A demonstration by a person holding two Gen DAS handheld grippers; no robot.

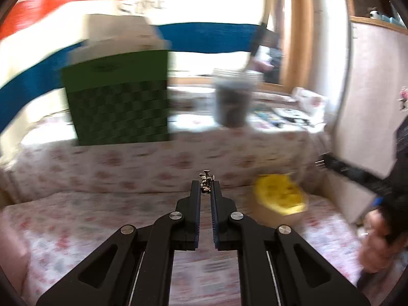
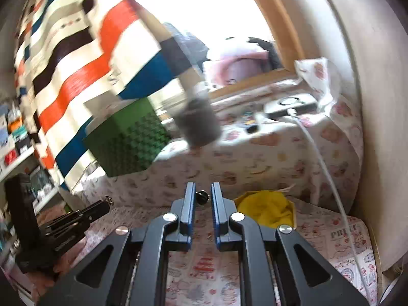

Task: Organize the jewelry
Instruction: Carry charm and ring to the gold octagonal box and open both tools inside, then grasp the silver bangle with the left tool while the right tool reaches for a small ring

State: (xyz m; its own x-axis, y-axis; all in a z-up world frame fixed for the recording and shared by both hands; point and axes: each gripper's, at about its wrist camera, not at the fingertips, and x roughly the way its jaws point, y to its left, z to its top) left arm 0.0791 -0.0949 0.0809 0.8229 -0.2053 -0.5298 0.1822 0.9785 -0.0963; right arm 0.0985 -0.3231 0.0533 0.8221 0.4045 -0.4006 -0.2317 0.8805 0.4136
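a small silver-coloured metal trinket [image 1: 206, 180] is pinched at the tips of the left gripper [image 1: 206, 187], its black fingers drawn almost together and held above a table covered in pink floral-print cloth [image 1: 122, 163]. in the right wrist view, a small dark round-headed jewelry piece [image 2: 202, 194] is seen between the blue-padded fingers of the right gripper [image 2: 203, 193], narrowly parted; whether the pads press on it cannot be told. the left gripper [image 2: 108, 200] is shown at the lower left of that view, the silver trinket [image 2: 109, 199] at its tip. a crumpled yellow cloth [image 1: 279, 196] is seen just right of both grippers. further back, a green box with a checkered weave pattern [image 1: 119, 99] and a blurred clear plastic cup with dark contents [image 1: 233, 99] are set on the raised, cloth-draped surface. a red, white and blue striped curtain [image 1: 76, 38] is hung behind.
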